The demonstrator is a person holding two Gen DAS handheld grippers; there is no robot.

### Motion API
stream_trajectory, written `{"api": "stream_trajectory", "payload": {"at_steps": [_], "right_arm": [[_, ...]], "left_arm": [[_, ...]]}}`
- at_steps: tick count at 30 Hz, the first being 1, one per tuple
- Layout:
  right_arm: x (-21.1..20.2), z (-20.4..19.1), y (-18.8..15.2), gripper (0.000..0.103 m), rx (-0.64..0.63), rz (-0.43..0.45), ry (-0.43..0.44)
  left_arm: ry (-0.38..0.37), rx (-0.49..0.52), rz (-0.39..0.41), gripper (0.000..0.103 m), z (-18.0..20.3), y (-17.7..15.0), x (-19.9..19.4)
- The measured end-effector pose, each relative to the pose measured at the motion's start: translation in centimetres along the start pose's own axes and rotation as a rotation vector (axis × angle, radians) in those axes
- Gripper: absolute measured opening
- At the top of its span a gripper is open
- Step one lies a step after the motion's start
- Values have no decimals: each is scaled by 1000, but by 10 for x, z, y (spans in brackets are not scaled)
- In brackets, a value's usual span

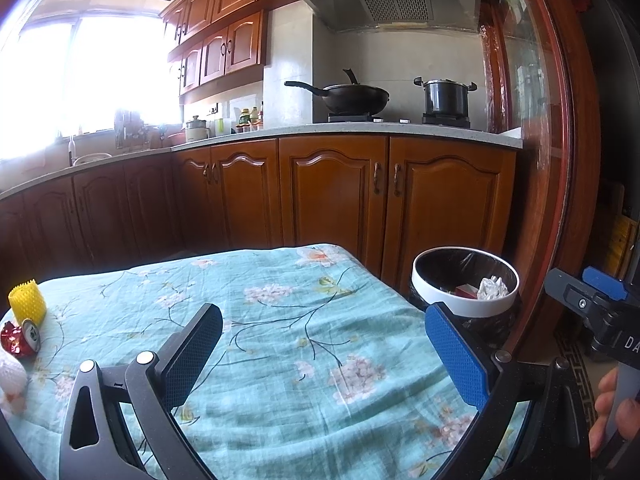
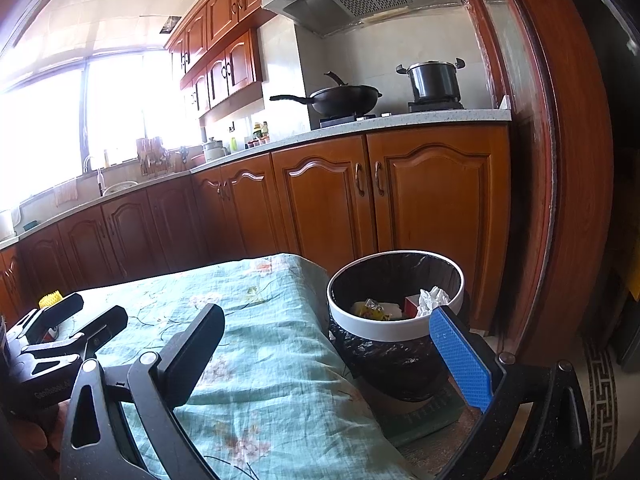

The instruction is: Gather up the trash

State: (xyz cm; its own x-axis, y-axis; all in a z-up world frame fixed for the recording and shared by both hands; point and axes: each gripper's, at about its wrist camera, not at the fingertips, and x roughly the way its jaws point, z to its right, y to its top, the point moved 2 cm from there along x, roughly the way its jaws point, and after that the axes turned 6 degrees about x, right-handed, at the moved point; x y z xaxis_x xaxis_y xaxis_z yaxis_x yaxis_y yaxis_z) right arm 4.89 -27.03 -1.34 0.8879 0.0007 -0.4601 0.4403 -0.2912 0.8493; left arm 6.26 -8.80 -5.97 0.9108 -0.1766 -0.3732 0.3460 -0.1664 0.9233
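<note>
Crushed red metal can [image 1: 21,340] lies at left edge of left wrist frame on teal floral tablecloth [image 1: 280,320], touching yellow spiky plastic roll [image 1: 27,304] just behind it. White crumpled wrapper [image 1: 10,380] below can, partly cut off by frame edge. Round white-rimmed bin with black liner [image 2: 394,330] stands right of centre, just beside table edge, holding white crumpled paper [image 2: 432,300] and yellow wrapper [image 2: 370,308]. Left gripper [image 1: 324,354] spread wide, empty, above cloth. Right gripper [image 2: 332,356] spread wide, empty, blue finger [image 2: 460,356] in front of bin rim.

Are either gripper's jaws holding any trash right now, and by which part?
Nothing held: left gripper and right gripper both have open, empty jaws above the tablecloth.
</note>
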Motion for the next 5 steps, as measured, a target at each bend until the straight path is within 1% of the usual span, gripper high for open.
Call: {"api": "stream_trajectory", "payload": {"at_steps": [5], "right_arm": [[7,-4,-2,103,-6,-24,3]], "left_arm": [[-7,-12,-17,102,-4,0,4]]}}
